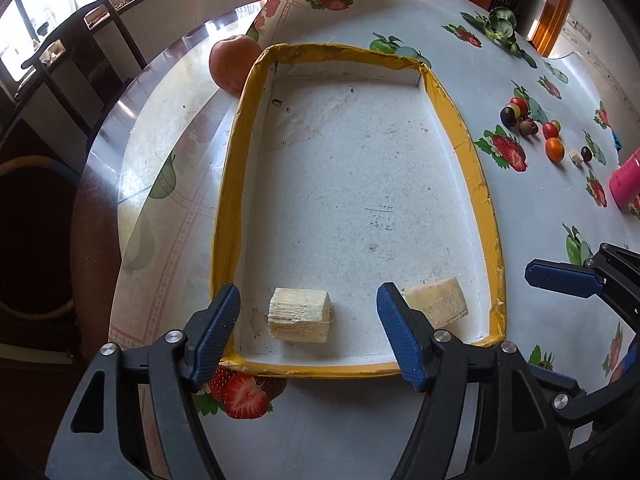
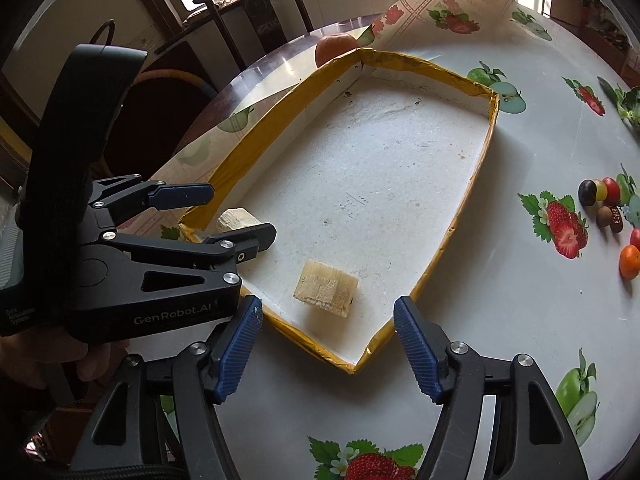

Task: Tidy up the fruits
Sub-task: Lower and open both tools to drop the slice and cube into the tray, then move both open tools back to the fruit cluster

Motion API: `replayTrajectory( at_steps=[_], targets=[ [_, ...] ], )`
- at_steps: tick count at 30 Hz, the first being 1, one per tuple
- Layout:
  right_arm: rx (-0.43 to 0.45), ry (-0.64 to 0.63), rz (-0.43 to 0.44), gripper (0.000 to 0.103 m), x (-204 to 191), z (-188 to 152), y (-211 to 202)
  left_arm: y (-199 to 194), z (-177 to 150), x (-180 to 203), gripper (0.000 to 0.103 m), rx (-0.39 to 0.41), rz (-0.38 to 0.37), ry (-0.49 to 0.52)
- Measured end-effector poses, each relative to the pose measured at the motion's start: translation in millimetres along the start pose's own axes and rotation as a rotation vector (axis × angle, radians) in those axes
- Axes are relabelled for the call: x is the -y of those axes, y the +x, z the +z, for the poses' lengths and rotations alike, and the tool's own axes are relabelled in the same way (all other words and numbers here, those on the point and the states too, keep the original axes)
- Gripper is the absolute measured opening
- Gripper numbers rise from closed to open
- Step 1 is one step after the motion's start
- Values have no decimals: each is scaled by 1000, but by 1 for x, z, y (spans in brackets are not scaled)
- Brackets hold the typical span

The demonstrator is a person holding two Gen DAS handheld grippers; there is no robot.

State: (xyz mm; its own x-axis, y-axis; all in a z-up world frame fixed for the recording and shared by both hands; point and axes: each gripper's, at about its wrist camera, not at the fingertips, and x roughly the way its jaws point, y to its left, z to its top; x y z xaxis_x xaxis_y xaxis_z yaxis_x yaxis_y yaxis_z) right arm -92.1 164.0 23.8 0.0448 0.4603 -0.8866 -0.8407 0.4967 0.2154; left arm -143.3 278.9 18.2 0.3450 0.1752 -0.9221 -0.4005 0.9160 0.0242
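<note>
A shallow white tray with a yellow rim [image 1: 468, 148] [image 2: 452, 236] lies on the fruit-print tablecloth. Two pale fibrous chunks lie at its near end: one [image 1: 300, 314] [image 2: 236, 218] between my left fingers' line, the other [image 1: 438, 300] [image 2: 326, 288] beside it. My left gripper [image 1: 308, 332] [image 2: 228, 216] is open and empty over the tray's near edge. My right gripper [image 2: 328, 348] is open and empty just outside the tray's near corner; one of its fingers [image 1: 560, 278] shows in the left wrist view. Several small fruits [image 1: 536, 124] [image 2: 608, 208] lie on the cloth to the right.
A large orange-red fruit [image 1: 232, 62] [image 2: 334, 48] sits behind the tray's far left corner. A pink container [image 1: 626, 182] stands at the right edge. A leafy green vegetable [image 1: 500, 26] lies far back. The cloth curls up at the far side. Dark chairs stand beyond the table.
</note>
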Motion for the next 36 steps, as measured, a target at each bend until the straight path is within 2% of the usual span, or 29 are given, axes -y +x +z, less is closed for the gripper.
replayTrajectory(
  at_steps=[8,18,27,36],
  targets=[
    [74,97,-46,70,26,-26,-47,-17,7,15,70,41,-28,-6],
    [144,237,-134,70,80,-57,-91,-40,17,71,70,79,-68,91],
    [191,329,-188,70,118,-88,-121,-57,28,105,70,111,-86,144],
    [216,411,-229,70,151,-113,-143,-56,31,128,70,107,-114,156]
  ],
)
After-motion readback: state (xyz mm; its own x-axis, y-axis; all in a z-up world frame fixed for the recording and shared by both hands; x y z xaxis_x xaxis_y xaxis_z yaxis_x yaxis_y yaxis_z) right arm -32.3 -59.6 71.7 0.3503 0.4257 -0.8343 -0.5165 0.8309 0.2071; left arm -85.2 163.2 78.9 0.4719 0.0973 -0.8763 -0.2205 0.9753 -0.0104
